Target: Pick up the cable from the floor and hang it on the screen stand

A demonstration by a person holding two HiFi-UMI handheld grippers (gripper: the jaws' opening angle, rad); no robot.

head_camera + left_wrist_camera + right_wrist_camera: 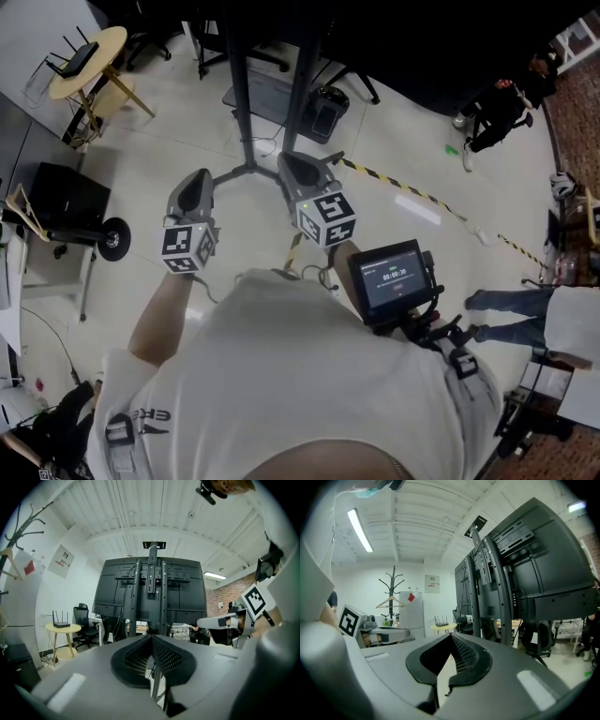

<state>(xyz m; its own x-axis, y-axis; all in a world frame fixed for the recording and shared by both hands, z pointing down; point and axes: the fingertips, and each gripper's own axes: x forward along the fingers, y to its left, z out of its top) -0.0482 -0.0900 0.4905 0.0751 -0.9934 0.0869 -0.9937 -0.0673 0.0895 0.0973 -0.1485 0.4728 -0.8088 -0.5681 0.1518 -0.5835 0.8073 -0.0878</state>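
The black screen stand (242, 89) rises just ahead of me, its base legs spread on the pale floor. In the left gripper view the screen's back (150, 581) fills the middle, on two upright posts. A thin dark cable (266, 143) seems to lie on the floor by the stand's base. My left gripper (198, 180) is held level in front of the stand, shut, with nothing in it (151, 637). My right gripper (298, 162) is beside it, closer to the posts, also shut and empty (451, 636). The stand (502, 581) is at its right.
Yellow-black tape (405, 189) runs across the floor to the right. A round wooden table (89, 58) with a router stands at the back left, and a black box (67, 197) is beside it. A coat rack (393, 590) and office chairs stand farther off. People stand at the right (511, 309).
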